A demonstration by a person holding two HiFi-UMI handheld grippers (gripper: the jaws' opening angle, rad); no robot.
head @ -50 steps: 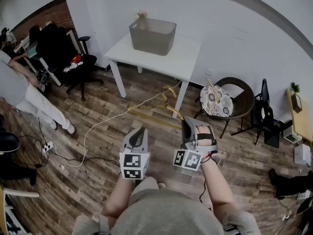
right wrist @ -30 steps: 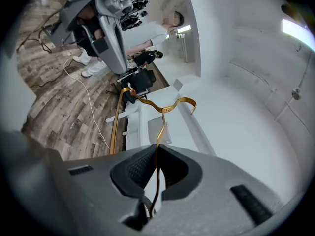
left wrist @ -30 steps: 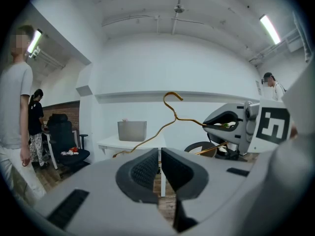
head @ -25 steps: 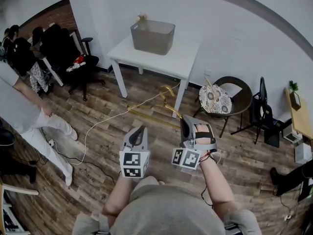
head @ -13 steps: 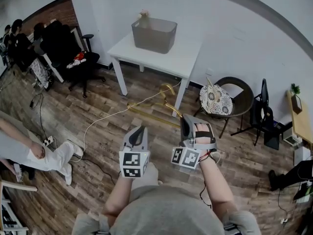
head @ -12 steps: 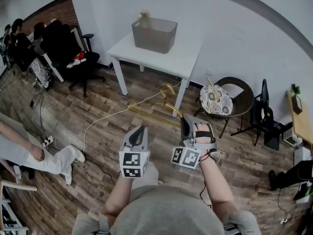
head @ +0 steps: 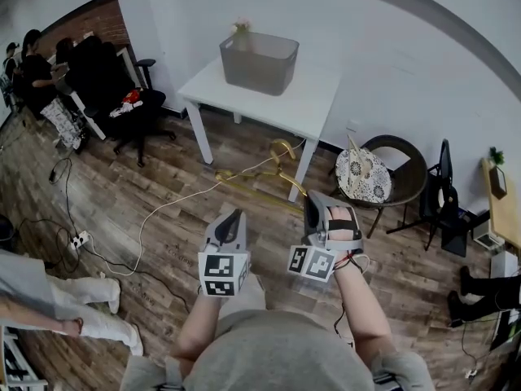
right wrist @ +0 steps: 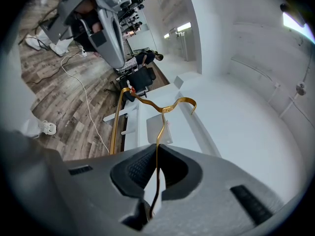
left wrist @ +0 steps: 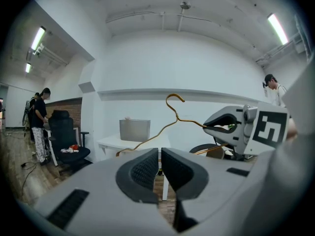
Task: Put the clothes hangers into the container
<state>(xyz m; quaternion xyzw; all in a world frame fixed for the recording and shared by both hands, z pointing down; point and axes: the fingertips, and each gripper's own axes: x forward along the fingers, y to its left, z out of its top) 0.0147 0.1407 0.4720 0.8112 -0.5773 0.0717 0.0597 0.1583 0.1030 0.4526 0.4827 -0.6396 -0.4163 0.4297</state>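
Firmly pinched, one hanger (head: 282, 147) is bound for the container (head: 259, 63) across the room.

At left, the left gripper (head: 234, 217) is closed on nothing, its pads almost touching with only air between them. It hangs beside its partner, well short of the table (head: 313, 104). Ahead, the grey container stands open-topped at the table's far side, near the wall. At right, the right gripper (head: 313, 206) is clamped on the gold hanger, whose wire runs straight between its pads. From there the frame reaches forward and left over the floor, hook raised, its far end near a table leg and well apart from the container. The step in hand looks like the carry. It is best done with a tight clamp and a level frame, lifted above the table edge and the rim before release, so the long bar does not catch.
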